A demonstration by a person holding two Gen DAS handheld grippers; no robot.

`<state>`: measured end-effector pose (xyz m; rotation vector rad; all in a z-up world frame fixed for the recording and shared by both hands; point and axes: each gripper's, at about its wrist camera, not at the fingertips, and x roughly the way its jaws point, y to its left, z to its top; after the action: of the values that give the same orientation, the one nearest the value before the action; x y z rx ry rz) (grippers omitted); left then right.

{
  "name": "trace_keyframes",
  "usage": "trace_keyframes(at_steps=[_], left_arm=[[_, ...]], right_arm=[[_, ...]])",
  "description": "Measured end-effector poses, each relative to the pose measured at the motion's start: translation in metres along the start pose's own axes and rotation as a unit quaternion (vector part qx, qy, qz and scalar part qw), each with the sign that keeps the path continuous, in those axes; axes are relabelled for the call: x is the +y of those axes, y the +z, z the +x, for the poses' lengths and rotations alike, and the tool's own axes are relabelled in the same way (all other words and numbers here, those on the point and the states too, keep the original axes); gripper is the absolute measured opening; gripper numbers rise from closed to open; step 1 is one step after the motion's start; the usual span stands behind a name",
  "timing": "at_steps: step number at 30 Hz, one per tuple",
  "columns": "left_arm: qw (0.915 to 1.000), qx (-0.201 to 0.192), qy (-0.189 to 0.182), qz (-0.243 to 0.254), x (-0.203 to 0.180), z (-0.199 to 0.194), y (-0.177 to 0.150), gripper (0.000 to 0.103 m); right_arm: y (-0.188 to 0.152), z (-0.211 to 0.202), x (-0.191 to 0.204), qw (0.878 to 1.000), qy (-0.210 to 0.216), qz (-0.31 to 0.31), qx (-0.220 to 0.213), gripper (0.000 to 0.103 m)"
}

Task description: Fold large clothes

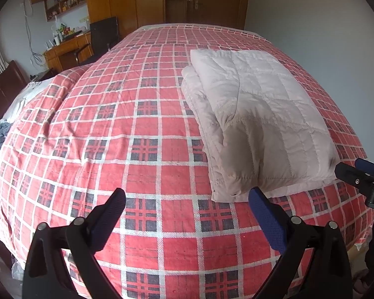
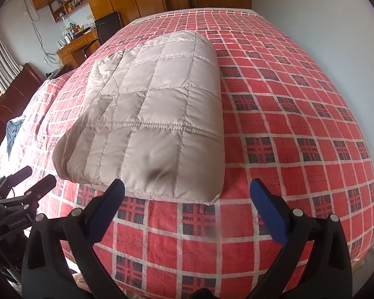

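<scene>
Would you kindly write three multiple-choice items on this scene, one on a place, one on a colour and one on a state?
1. Where does the pale beige quilted garment lie?
A. on the red plaid bedspread
B. on the wooden desk
C. on the floor

2. What colour are the pads of the left hand-held gripper?
A. yellow
B. blue
C. green

3. How is the right hand-held gripper?
A. shut on the garment
B. shut on the bedspread
C. open, holding nothing

Answers: 1 A, it rests folded on the plaid cover; 2 B, the inner faces look blue; 3 C, its fingers stand wide apart short of the garment.
</scene>
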<state>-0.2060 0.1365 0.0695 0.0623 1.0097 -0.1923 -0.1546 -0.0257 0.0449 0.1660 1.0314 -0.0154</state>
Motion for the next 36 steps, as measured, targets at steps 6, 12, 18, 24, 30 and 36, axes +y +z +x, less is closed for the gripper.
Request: trace_keyframes(at_steps=[6,12,18,24,30,36], left_arm=[[1.0,0.001,0.0,0.002,-0.0012,0.0009,-0.0005,0.099],[1.0,-0.003,-0.001,0.005,-0.001,0.0,0.0001,0.099],[1.0,-0.002,0.001,0.007,-0.0012,0.0016,0.0006,0.099],[1.0,0.0,0.001,0.007,-0.0024,0.004,0.0009,0.099],[1.0,0.001,0.001,0.008,-0.0026,0.0055,0.0008,0.099],[0.9999,-0.001,0.0,0.01,-0.0034,0.0056,0.0007,0.099]], right_arm=[[0.0001,0.0,0.0007,1.0,-0.01,-0.001,-0.002,0.1],[-0.0011,-0.0001,0.0029,1.0,-0.015,-0.005,-0.001,0.1],[0.0004,0.0012,0.0019,1.0,-0.016,-0.006,0.0,0.1],[0.0013,0.0018,0.0002,1.0,-0.019,-0.005,-0.002,0.1],[0.0018,0.0016,0.0001,1.0,-0.021,-0.007,-0.006,0.1],[0.0025,0.0025,-0.0003,1.0,-0.024,-0.007,-0.004,0.1]])
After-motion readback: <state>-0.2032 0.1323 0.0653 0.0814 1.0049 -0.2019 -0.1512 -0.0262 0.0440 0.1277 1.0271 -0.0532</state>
